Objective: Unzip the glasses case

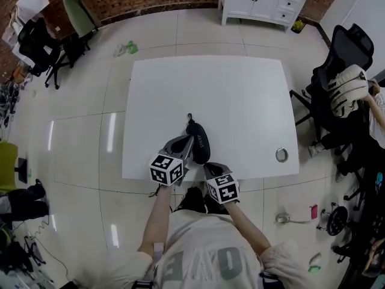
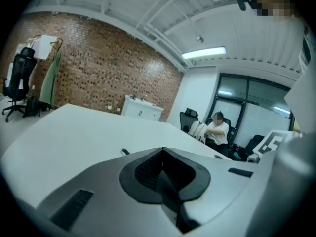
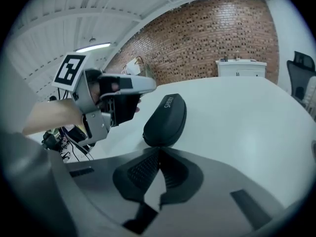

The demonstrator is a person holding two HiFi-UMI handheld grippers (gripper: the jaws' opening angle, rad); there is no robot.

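Observation:
A black zipped glasses case (image 1: 199,142) lies on the white table (image 1: 240,95) near its front edge, with a short pull tab (image 1: 190,118) at its far end. My left gripper (image 1: 186,142) is close against the case's left side, jaws shut and empty. My right gripper (image 1: 211,167) sits just behind the case's near end, also shut on nothing. In the right gripper view the case (image 3: 165,115) lies a little beyond my shut jaws (image 3: 159,151), and the left gripper (image 3: 121,100) is beside it. The left gripper view shows shut jaws (image 2: 162,149) over bare table.
A small metal ring (image 1: 281,155) lies near the table's front right corner. A black office chair (image 1: 346,71) with a seated person stands right of the table. A white cabinet (image 1: 264,2) is at the far wall. The table's front edge runs just under my grippers.

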